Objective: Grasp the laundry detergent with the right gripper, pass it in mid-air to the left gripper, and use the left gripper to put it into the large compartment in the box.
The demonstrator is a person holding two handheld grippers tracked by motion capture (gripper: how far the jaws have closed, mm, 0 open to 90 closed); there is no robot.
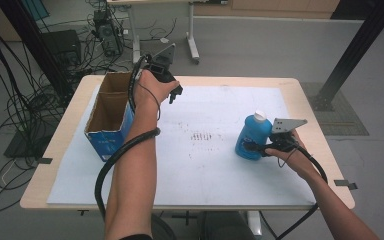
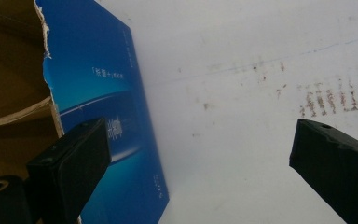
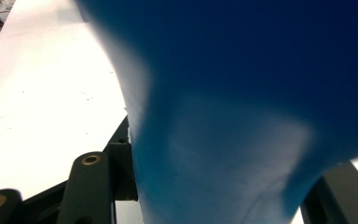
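Observation:
A blue bottle (image 1: 252,137) with a white cap is at the right of the white sheet (image 1: 205,170), leaning slightly. My right gripper (image 1: 254,148) is shut on its lower body from the right. In the right gripper view the bottle's blue wall (image 3: 242,116) sits between the jaws. An open cardboard box (image 1: 111,112) with blue printed sides stands at the table's left. My left gripper (image 1: 176,94) hangs open just right of the box's far end, holding nothing. The left gripper view shows the box's blue side (image 2: 107,116) by the left jaw, and the gripper (image 2: 200,144) spread wide over the stained sheet.
The white sheet covers most of the wooden table (image 1: 312,115). Faint brown marks (image 1: 202,136) lie at its middle. Beyond the table are floor cables (image 1: 25,100), a black post (image 1: 352,50) and another table's legs (image 1: 192,35).

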